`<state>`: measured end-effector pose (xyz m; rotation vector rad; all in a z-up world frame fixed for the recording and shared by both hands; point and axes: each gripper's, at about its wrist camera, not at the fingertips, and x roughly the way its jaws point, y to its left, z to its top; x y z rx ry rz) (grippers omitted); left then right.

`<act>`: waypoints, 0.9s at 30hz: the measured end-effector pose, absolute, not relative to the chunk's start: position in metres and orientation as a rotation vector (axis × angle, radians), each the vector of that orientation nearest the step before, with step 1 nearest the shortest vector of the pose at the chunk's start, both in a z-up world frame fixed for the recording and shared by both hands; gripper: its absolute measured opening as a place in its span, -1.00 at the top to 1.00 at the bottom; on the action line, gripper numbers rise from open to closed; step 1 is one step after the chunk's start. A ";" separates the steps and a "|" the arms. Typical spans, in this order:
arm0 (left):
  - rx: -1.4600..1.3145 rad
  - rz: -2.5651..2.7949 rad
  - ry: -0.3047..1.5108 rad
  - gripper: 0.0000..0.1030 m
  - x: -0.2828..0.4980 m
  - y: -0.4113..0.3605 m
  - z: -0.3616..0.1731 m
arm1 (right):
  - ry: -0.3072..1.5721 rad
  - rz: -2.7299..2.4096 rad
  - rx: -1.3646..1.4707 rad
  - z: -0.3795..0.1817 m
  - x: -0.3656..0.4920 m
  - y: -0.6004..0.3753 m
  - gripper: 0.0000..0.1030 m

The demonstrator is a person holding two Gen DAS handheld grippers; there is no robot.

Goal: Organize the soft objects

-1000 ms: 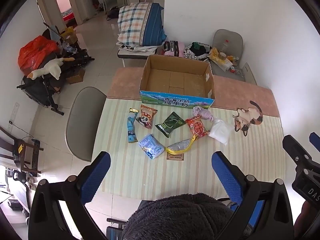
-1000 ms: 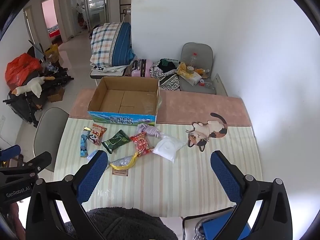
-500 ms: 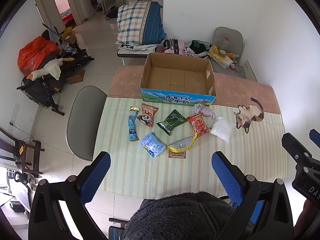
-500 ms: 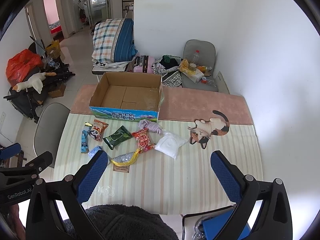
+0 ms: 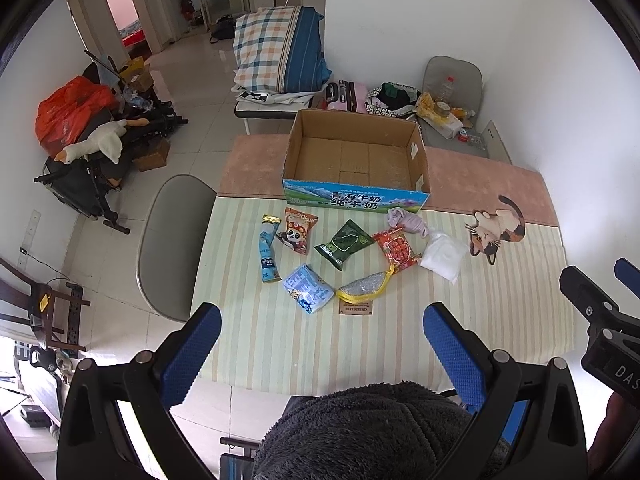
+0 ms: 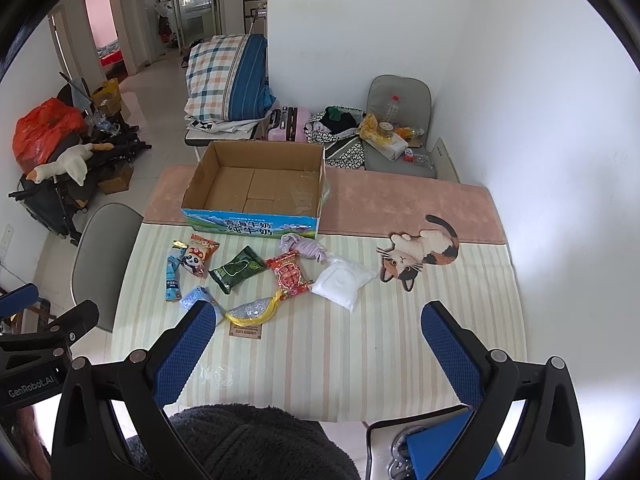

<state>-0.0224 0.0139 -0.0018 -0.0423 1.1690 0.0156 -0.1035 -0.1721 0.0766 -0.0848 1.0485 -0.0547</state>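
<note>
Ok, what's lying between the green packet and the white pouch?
The red snack packet lies between the green packet and the white pouch, its lower corner touching the pouch's edge. The right wrist view shows it best.

left wrist: high, facing table [image 5: 360,344] | right wrist: same, rightward

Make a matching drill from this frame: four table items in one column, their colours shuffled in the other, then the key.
Items:
1. seaweed packet
2. crumpled cloth
3. pillow-shaped bag
4. cardboard box

Colours:
A. white
B. brown inside, with a blue printed front
C. dark green
D. pale purple

Pairs: 1-C, 2-D, 3-A, 4-B

Both the left gripper and the right gripper hang open above the near table edge, holding nothing.
</note>
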 end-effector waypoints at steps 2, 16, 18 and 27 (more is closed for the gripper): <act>-0.041 0.013 1.170 -1.00 -0.023 0.013 -0.002 | 1.048 -0.058 -0.095 0.076 -0.103 -0.172 -1.00; -0.052 0.023 1.143 -1.00 -0.030 0.014 0.005 | 1.019 -0.048 -0.093 0.086 -0.110 -0.174 -1.00; -0.051 0.025 1.137 -1.00 -0.030 0.014 0.006 | 1.013 -0.046 -0.092 0.088 -0.112 -0.175 -1.00; -0.042 0.026 1.113 -1.00 -0.035 0.012 0.013 | 0.992 -0.048 -0.081 0.094 -0.117 -0.178 -1.00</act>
